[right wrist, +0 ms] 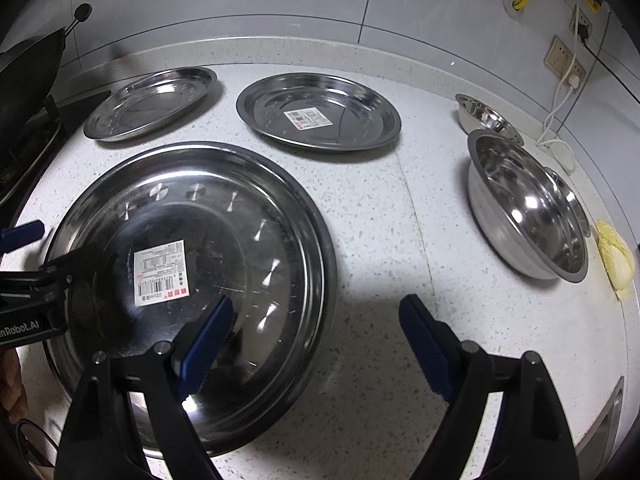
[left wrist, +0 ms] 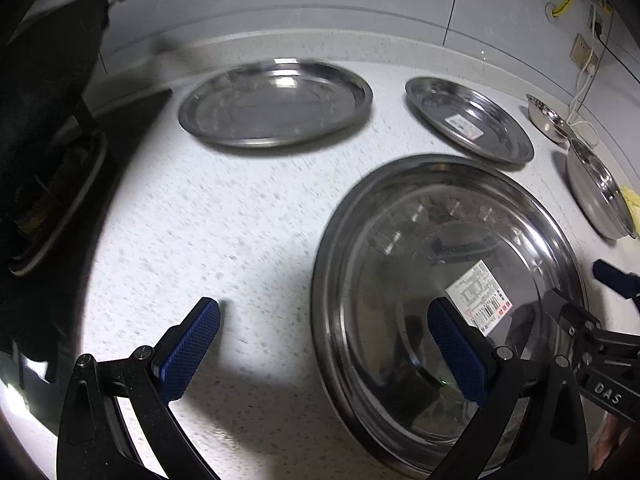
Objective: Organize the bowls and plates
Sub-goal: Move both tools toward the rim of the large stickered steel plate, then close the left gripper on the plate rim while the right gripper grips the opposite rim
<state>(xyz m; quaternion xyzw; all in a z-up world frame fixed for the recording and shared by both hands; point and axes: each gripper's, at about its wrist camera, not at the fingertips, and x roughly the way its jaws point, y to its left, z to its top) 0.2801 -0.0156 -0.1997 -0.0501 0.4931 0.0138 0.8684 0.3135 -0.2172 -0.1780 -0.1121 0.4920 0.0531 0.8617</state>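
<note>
Right claw (right wrist: 316,344): jaws apart, straddling the right rim of the big steel plate (right wrist: 192,280), one pad over the plate's inside, the other over bare desk (right wrist: 400,220). Nothing pinched yet as far as I can see

Left claw (left wrist: 324,344): also apart, empty, straddling the same plate's left rim (left wrist: 320,280)

So both claws bracket the big plate from opposite sides, near the desk's front edge. Behind it: two smaller plates side by side, the plain one (right wrist: 148,100) nearer the stove, the labelled one (right wrist: 320,110) beside it. Off to the right two bowls, large (right wrist: 528,208) in front of small (right wrist: 484,114), apparently touching or nearly

Step in hand, my read: grip the big plate's rim to move it as base of a stack. Tips:
- lower until the inner pad is under the lip's height, then close squarely on the rim, not on the sloped wall
- polished steel is slippery, so take a deep bite
- lift level; a one-sided grip on a wide plate will sag
- keep clear of the other claw
</note>
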